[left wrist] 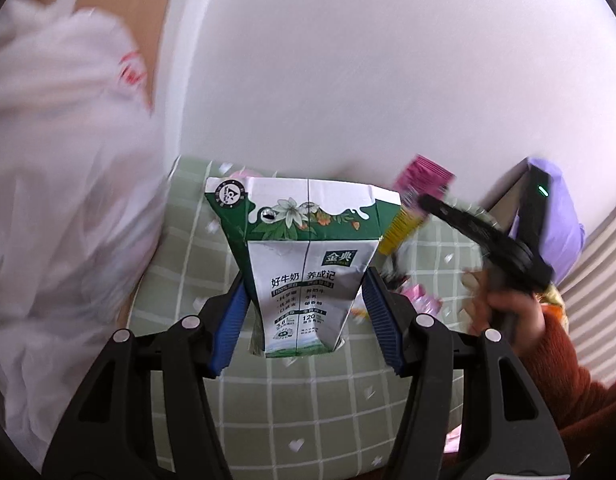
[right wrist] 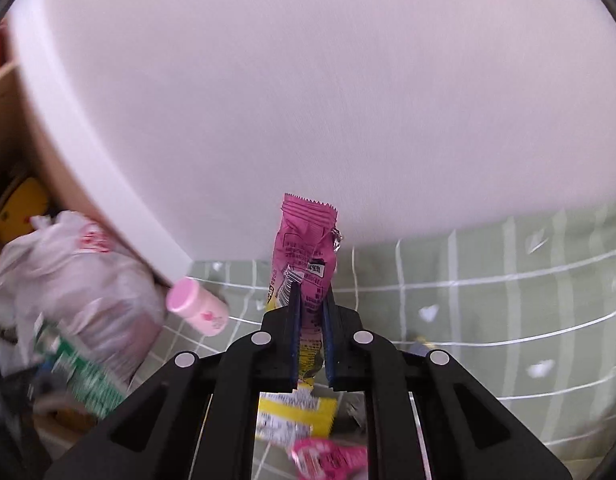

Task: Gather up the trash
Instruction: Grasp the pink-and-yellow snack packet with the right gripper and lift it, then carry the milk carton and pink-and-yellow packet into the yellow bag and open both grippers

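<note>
My left gripper [left wrist: 304,292] is shut on a green and white milk carton [left wrist: 304,268], squeezed between the blue pads and held above the green checked cloth [left wrist: 308,400]. My right gripper [right wrist: 310,300] is shut on a pink and yellow snack wrapper [right wrist: 306,248], held upright. The right gripper and its wrapper [left wrist: 422,184] also show at the right of the left wrist view. A white plastic trash bag [left wrist: 56,184] fills the left of the left wrist view; it also shows in the right wrist view [right wrist: 76,276], with the carton [right wrist: 84,372] blurred in front of it.
A small pink bottle [right wrist: 198,306] lies on the cloth [right wrist: 508,320] by the bag. More wrappers, yellow [right wrist: 296,416] and pink [right wrist: 328,456], lie below my right gripper. A white wall [right wrist: 328,100] stands behind. A wooden shelf unit [right wrist: 12,120] is at the left.
</note>
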Motion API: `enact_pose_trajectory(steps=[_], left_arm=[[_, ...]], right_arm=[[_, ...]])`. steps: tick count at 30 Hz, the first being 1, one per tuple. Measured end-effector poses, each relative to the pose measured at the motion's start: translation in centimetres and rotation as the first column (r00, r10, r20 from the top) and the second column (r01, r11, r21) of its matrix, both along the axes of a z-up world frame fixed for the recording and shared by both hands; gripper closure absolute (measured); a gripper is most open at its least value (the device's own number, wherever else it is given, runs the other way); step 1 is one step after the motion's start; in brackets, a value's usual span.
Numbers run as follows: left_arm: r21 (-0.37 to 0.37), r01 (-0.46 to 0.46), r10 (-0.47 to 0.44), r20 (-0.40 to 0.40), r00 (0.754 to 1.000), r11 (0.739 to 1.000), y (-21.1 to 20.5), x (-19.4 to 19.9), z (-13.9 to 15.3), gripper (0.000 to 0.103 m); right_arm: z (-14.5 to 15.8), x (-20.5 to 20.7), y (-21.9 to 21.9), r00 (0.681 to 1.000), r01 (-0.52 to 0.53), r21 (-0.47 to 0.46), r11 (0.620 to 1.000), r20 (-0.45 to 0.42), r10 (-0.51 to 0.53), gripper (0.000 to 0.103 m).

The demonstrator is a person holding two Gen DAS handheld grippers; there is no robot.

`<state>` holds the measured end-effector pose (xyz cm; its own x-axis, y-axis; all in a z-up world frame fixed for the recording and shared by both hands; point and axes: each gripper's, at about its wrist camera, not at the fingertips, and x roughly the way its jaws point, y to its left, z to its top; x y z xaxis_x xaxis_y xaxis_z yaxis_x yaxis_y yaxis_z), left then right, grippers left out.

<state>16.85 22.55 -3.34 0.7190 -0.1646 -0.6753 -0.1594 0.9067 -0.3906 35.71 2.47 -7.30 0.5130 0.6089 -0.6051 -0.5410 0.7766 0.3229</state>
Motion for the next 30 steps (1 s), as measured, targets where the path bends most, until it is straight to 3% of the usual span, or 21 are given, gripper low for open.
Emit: enact_pose_trajectory(steps=[8, 14, 17, 22, 26, 30], left_arm=[[0.124, 0.145, -0.160, 0.126, 0.979, 0.982, -6.1, 3.0, 5.7, 0.049], [0.194, 0.328, -0.365, 0.205, 0.908, 0.925, -12.9, 5.0, 8.9, 0.049], [0.197, 0.436, -0.474, 0.231, 0.850, 0.878, -16.8, 6.2, 9.7, 0.049], [0.146, 0.635, -0.648, 0.277, 0.710, 0.758, -23.7, 8.1, 10.5, 0.049], [0.104, 0.748, -0.735, 0.317, 0.600, 0.656, -29.6, 9.2, 10.9, 0.049], [0.111, 0.813, -0.787, 0.352, 0.506, 0.572, -35.1, 9.4, 10.2, 0.049]], right_arm=[[7.0, -6.5, -8.1, 0.967, 0.107, -0.041, 0.993, 0.236, -0.094, 0.092], [10.8, -9.8, -16.8, 0.918, 0.263, -0.033, 0.964, 0.317, -0.239, 0.092], [12.4, -12.3, -21.7, 0.870, 0.365, -0.023, 0.931, 0.363, -0.332, 0.092], [14.6, -16.1, -29.8, 0.762, 0.545, -0.002, 0.838, 0.417, -0.495, 0.092], [15.2, -19.4, -35.7, 0.681, 0.657, 0.026, 0.753, 0.407, -0.608, 0.092], [14.5, -21.4, -39.3, 0.629, 0.724, 0.024, 0.689, 0.386, -0.675, 0.092]])
